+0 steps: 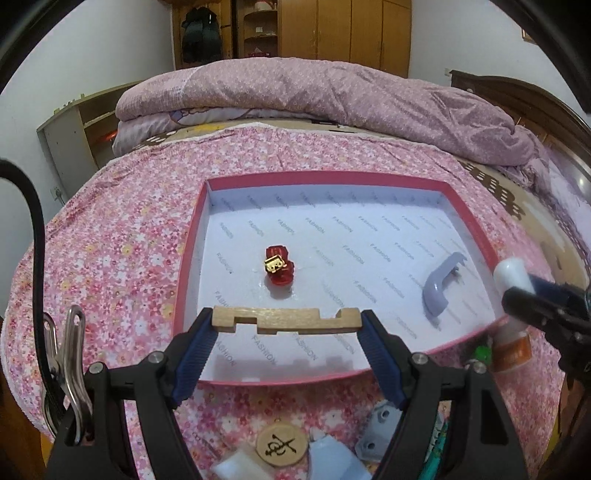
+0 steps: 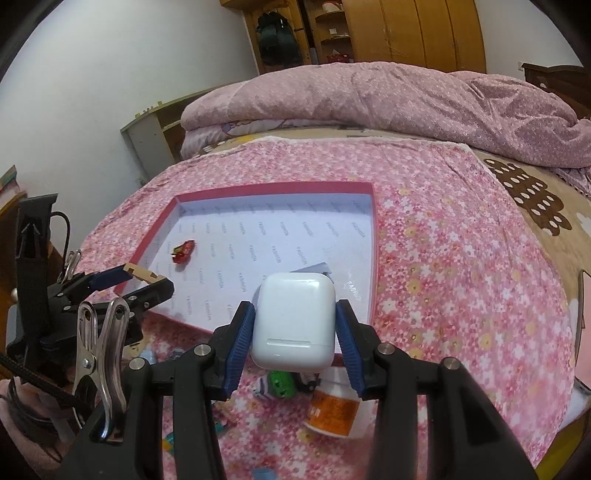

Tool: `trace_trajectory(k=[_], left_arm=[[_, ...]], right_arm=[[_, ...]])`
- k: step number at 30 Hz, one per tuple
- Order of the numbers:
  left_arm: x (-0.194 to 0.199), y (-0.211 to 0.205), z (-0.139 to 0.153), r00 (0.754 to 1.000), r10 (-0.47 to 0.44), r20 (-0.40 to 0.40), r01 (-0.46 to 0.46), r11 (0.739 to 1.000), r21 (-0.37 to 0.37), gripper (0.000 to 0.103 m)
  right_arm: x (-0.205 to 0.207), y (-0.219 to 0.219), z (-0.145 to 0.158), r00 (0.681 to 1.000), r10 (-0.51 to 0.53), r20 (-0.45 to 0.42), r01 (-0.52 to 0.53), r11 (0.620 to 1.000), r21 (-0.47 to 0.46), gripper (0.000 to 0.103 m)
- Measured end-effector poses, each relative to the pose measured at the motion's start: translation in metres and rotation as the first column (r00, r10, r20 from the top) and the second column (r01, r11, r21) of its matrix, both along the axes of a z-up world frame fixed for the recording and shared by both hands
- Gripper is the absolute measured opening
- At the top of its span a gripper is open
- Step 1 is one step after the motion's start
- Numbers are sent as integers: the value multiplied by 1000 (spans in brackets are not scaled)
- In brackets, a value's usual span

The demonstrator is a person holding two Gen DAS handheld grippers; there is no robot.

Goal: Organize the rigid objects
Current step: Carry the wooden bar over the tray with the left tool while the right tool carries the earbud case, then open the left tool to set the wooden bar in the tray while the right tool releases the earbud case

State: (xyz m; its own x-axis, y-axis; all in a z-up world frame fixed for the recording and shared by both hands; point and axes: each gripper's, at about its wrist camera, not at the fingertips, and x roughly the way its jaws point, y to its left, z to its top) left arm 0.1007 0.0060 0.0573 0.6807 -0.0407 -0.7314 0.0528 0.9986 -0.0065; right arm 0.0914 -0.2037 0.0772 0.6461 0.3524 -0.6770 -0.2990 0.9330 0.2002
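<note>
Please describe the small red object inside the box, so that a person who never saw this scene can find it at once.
On the flowered pink bedspread lies a shallow box with a pink rim and a white floor printed with the word FASHION. The small red object sits on that floor, toward the left half. It is glossy, translucent red with a gold piece on top, unlike the pale grey curved handle at the right.

Bedroom setup: a bed with a pink floral sheet, a bunched-up pink quilt at the far end, wooden wardrobes behind it, white walls, and a small shelf unit on the left.
</note>
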Motion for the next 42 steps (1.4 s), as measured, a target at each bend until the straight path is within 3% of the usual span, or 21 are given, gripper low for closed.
trace_trajectory(k=[19,42], left_arm=[[13,-3,-17,999,-19,-37,19,1000,-19,83],[-17,6,0,1000,-11,-12,11,999,-48,83]], right_arm=[[16,1,-18,999,-9,-38,9,1000,-20,43],[-14,9,-1,998,3,66,0,999,-41,76]])
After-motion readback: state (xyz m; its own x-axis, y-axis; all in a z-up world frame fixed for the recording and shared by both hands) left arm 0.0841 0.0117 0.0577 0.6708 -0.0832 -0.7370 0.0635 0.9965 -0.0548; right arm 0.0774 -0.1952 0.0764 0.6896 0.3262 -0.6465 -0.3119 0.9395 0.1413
